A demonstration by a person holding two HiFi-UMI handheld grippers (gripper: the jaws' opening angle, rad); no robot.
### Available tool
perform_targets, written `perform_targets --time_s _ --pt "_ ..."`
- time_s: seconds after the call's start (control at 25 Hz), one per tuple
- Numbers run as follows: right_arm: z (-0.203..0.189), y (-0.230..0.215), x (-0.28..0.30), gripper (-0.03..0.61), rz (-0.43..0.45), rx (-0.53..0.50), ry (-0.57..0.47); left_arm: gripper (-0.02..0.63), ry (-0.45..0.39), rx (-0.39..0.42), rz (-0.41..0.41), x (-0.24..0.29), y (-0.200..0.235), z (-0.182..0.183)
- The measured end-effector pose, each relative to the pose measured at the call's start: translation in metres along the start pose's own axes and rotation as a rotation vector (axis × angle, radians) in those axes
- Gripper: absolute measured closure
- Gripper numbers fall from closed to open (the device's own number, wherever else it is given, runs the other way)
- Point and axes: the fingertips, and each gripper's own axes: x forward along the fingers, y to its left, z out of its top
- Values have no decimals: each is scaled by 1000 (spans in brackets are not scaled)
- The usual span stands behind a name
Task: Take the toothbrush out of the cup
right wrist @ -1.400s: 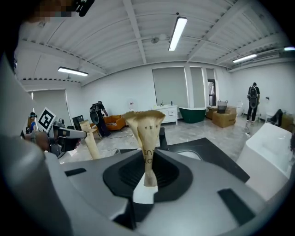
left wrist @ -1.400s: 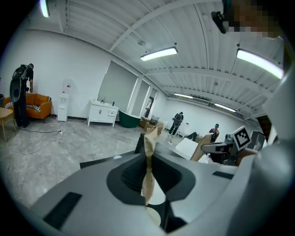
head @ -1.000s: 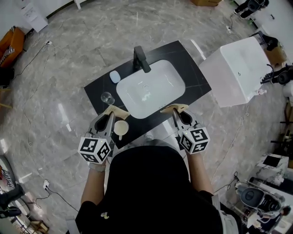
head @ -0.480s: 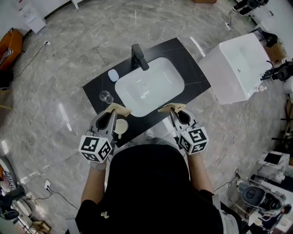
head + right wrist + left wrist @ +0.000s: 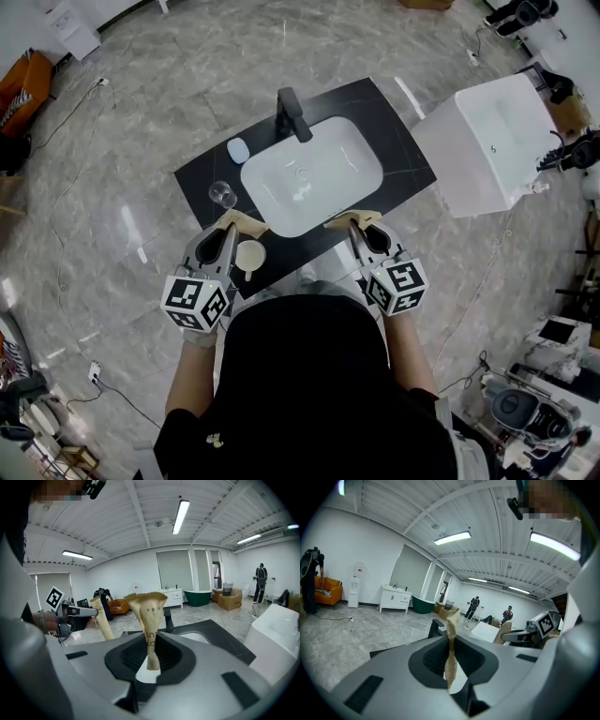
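A cream cup [image 5: 249, 255] stands on the black counter [image 5: 202, 178], just right of my left gripper's body. A clear glass [image 5: 222, 194] stands further back on the counter, left of the sink. No toothbrush can be made out in either. My left gripper [image 5: 242, 223] hovers at the counter's near edge with its tan pads [image 5: 451, 634] together and nothing between them. My right gripper [image 5: 354, 221] is level with it at the sink's near right corner. Its tan pads [image 5: 149, 620] are pressed flat together and hold nothing.
A white sink [image 5: 309, 178] with a black faucet [image 5: 291, 114] fills the middle of the counter. A pale blue soap [image 5: 238, 150] lies at the back left. A white box [image 5: 497, 141] stands to the right. Grey marble floor surrounds the counter. People stand far off.
The head view shifted slightly. Both grippers and the cup have stayed where they were.
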Motion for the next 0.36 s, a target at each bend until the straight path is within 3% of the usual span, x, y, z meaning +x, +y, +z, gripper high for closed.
perform_targets --time_s 0.36 --pt "2 9 4 525 19 -12 8 568 -3 -10 18 -10 7 0"
